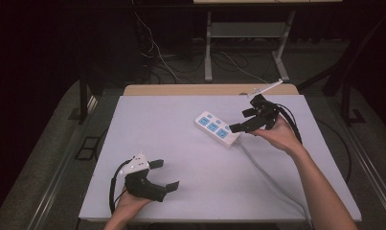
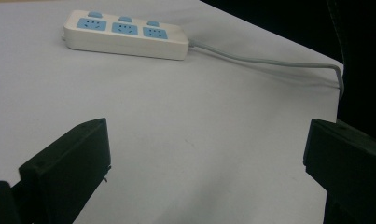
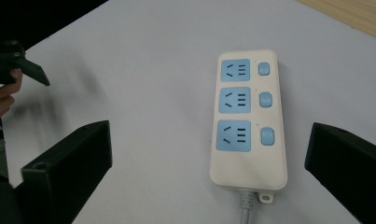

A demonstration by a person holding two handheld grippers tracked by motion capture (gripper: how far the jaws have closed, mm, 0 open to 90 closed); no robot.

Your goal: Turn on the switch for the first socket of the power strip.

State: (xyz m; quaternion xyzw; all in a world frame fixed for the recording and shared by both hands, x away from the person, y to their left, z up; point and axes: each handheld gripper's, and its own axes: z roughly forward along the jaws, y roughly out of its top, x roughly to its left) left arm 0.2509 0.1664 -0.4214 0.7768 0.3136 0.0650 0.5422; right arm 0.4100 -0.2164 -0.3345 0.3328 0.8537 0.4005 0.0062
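Approach step, by the look of it: right gripper [image 1: 244,120] poised jaws wide just above the cord end of the white power strip [image 1: 218,128], mid-table on the white table [image 1: 181,158]. Left gripper [image 1: 162,176] also wide and empty, well apart near the front edge. Next, likely: lower, straddle the strip, close squarely

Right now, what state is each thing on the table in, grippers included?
power strip: flat on the table, all three sockets empty, touched by neither gripper.
grey cord: attached to the strip, trailing off the table edge.
left gripper: jaws open, holding nothing, near the table's front edge.
right gripper: jaws open, holding nothing, above the strip's cord end.
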